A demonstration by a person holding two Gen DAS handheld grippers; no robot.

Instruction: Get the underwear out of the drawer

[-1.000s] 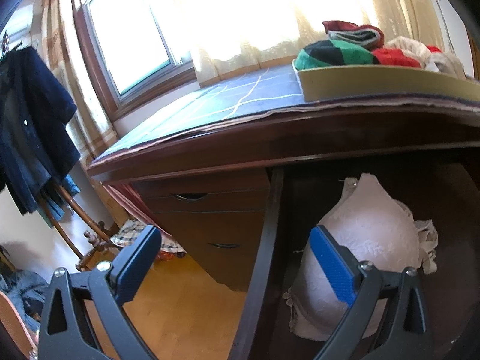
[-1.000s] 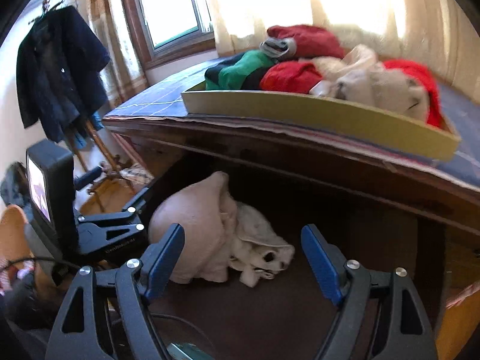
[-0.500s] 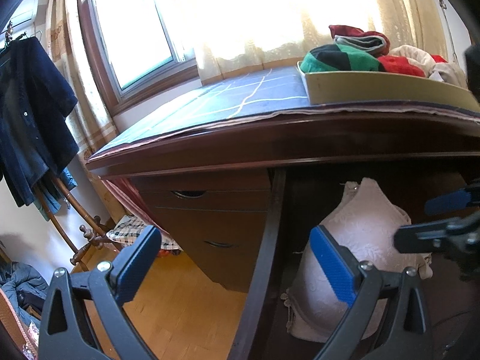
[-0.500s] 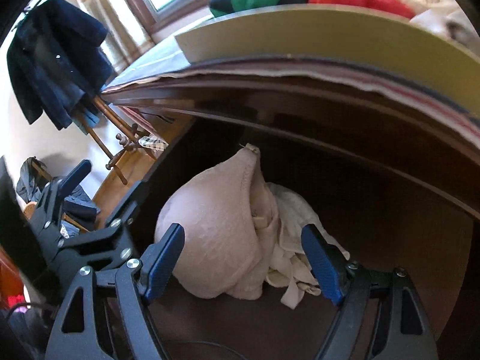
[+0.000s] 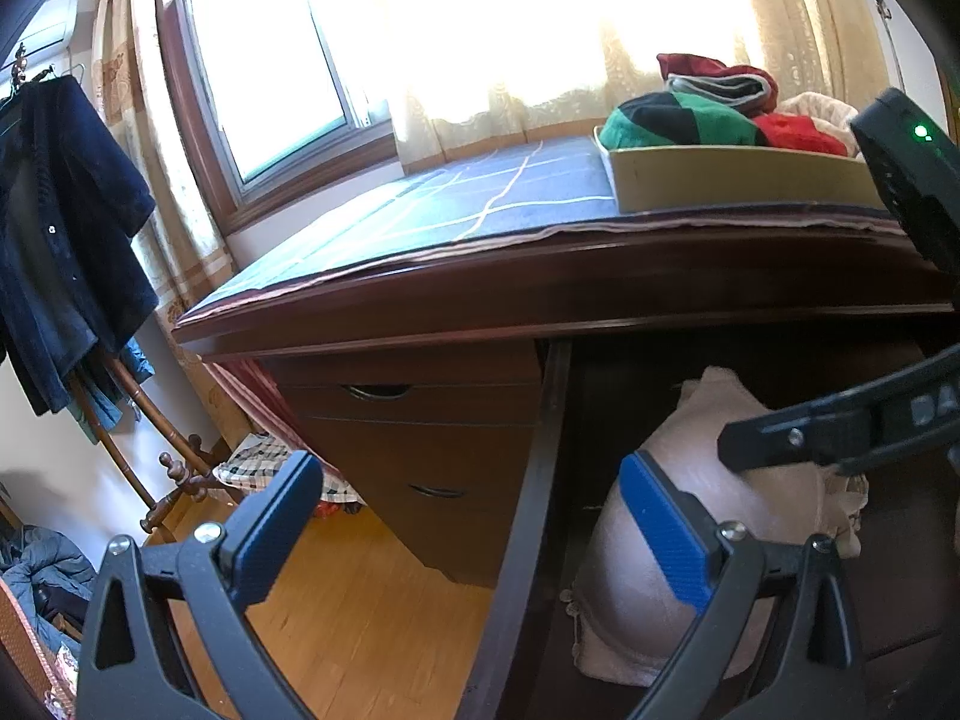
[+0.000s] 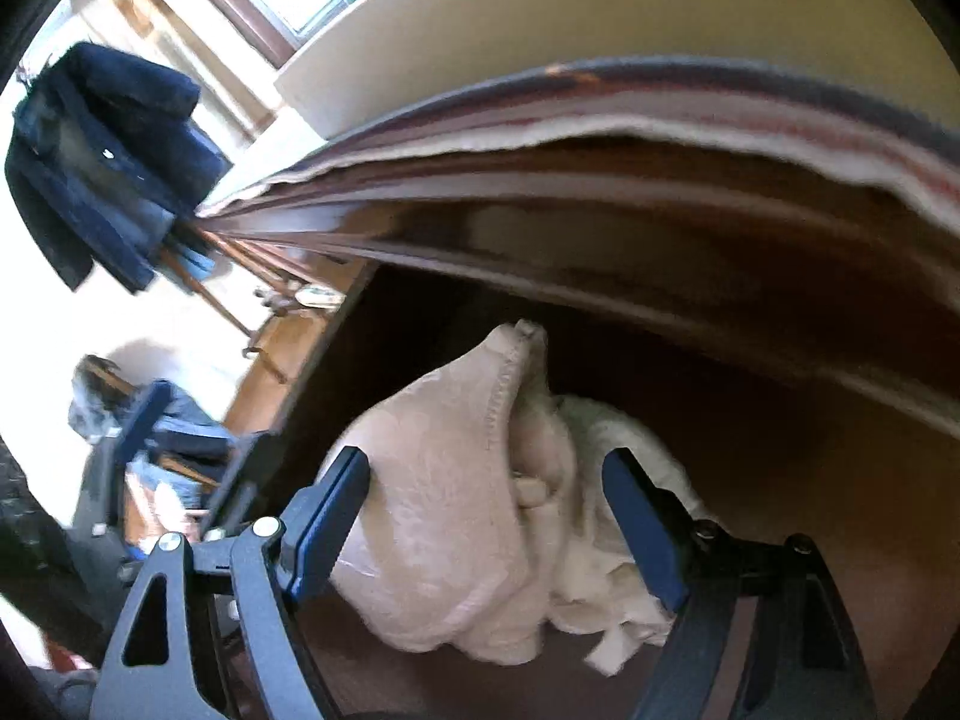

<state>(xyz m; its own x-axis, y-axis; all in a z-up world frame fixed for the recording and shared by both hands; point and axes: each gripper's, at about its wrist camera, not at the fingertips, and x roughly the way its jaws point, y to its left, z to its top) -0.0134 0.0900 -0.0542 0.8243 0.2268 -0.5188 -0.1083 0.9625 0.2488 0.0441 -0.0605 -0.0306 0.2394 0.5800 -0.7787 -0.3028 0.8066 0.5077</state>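
The pale pink padded bra lies bunched with a crumpled cream-white garment on the floor of the open dark wooden drawer, under the overhanging edge of the dark red-brown wooden surface.

The right claw points down into the drawer with its blue-padded fingers spread wide. The bra and the white garment sit between them; the left pad is at the bra's outer edge, and whether it touches cannot be told. Nothing is pinched.

The left claw stands spread as well and empty, straddling the drawer's left side wall: one pad over the yellow wooden floor, the other in front of the bra. In its view the right claw's black frame reaches in from the right above the bra.

On the surface lies a blue cloth with pale lines, and on it a cream tray heaped with green, red and white clothes. Left of the open drawer are closed drawers with recessed handles. A dark blue jacket hangs on a wooden coat stand at far left.
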